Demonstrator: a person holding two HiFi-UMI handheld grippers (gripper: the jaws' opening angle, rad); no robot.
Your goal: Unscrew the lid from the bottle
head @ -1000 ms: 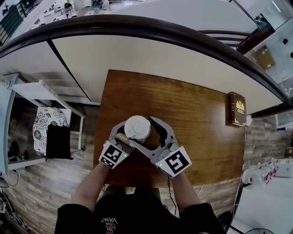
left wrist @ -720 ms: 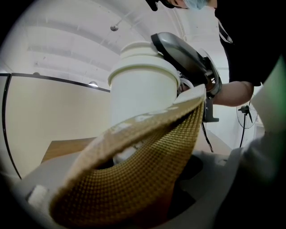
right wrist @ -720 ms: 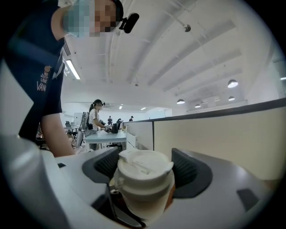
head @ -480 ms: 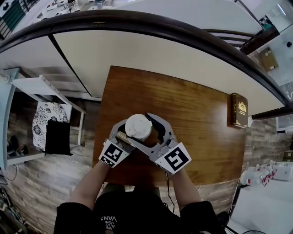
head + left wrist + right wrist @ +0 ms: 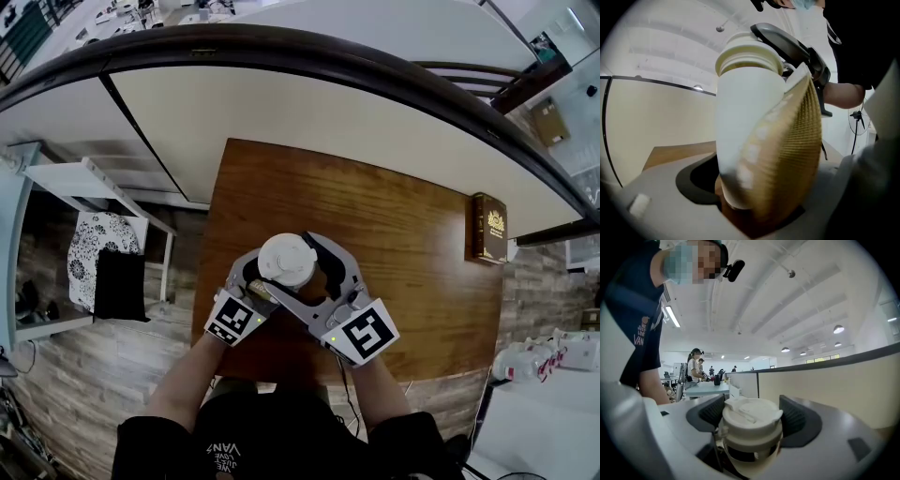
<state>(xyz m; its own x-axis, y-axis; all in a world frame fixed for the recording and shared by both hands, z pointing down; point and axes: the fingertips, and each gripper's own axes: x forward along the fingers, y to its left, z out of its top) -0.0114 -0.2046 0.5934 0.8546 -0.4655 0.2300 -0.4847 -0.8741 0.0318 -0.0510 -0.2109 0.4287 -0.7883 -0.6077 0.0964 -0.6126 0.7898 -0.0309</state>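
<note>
A white bottle in a tan woven sleeve stands over the near middle of the wooden table. Its white lid faces up in the head view. My left gripper is shut on the bottle's body, and the left gripper view shows the bottle filling the space between the jaws. My right gripper comes in from the right, shut on the lid, with a dark pad against each side. The bottle's base is hidden.
A dark book lies at the table's right edge. A cream partition wall runs behind the table. To the left, a white rack stands with a patterned cloth beside it. Several people are at desks far off in the right gripper view.
The right gripper's jaws, spread wide of the lid a second ago, have drawn in against it. The left gripper and bottle have barely moved.
</note>
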